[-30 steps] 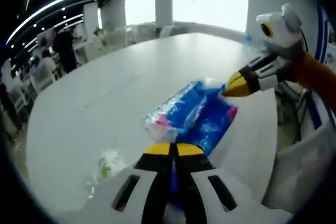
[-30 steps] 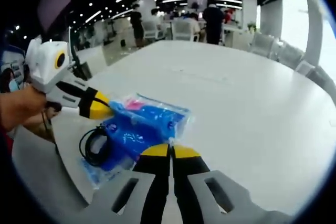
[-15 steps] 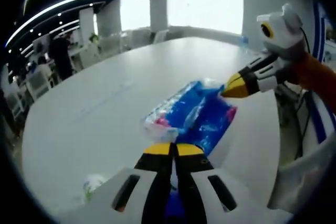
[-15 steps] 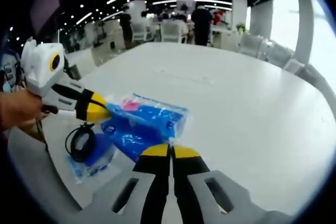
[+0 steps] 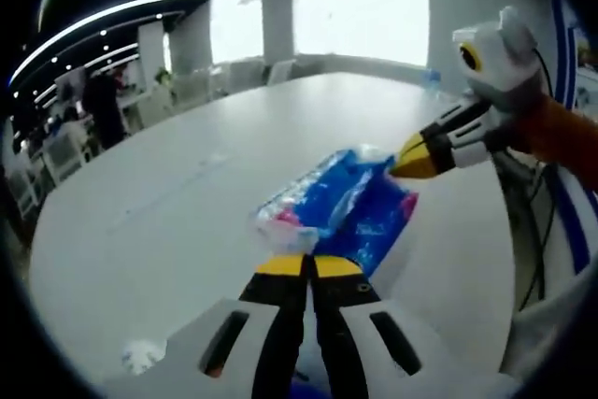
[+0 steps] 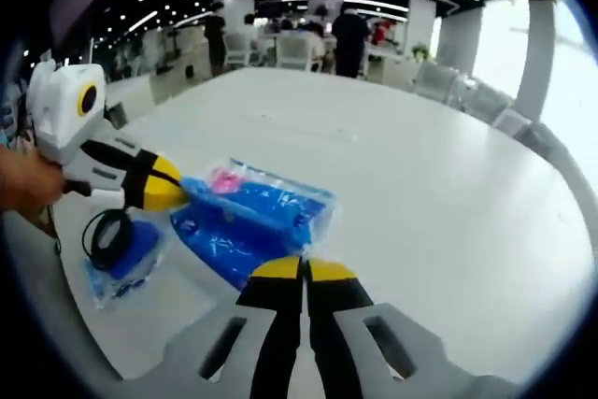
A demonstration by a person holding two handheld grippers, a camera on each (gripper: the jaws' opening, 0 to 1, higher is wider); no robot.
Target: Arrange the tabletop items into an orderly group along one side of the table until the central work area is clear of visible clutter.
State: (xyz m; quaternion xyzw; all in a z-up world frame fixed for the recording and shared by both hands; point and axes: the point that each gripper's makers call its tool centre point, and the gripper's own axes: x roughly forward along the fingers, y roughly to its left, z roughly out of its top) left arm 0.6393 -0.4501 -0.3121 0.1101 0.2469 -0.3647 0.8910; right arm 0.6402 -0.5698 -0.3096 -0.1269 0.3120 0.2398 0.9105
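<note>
Gripping blue plastic packet [image 6: 257, 221] between my two claws: left claw [image 5: 308, 266] pinching one end, right claw [image 6: 301, 270] pinching other, both pressed together. Packet hanging just above white desk [image 6: 420, 193], near edge. Judging it light, soft, crinkly, slippery (best taken by sealed edges). Contents blurring. Second pouch with black cable [image 6: 117, 245] lying beside.
</note>
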